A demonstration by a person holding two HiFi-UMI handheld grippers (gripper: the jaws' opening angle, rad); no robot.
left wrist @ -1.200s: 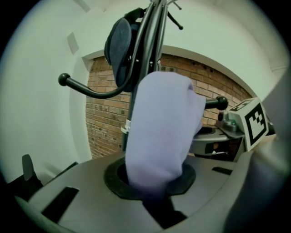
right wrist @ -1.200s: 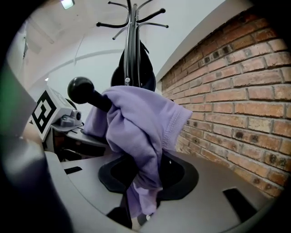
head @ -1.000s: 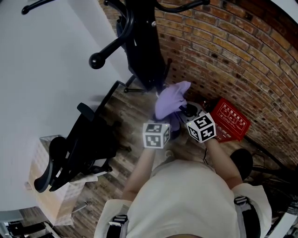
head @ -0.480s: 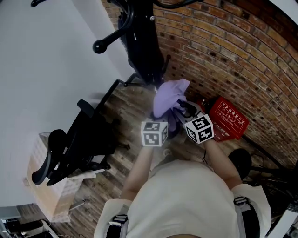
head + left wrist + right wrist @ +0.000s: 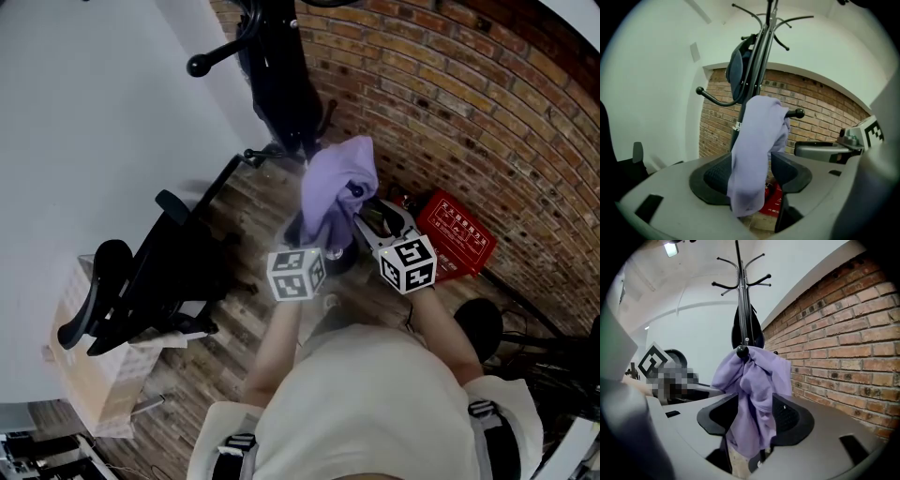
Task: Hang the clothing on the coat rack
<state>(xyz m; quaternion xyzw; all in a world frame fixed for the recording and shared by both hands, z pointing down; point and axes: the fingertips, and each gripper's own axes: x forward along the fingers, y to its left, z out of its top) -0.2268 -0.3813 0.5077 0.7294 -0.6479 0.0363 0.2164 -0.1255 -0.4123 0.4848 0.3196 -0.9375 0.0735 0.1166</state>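
Here, plank floor, brick wall; purple garment on coat rack

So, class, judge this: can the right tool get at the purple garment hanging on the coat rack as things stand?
Probably yes. The right tool has just been opening its jaws, and the purple garment hangs from the coat rack right between them, with nothing else in the way.

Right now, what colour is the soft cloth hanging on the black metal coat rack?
Light purple: a plain lilac cloth with no pattern. The right gripper view shows it best.
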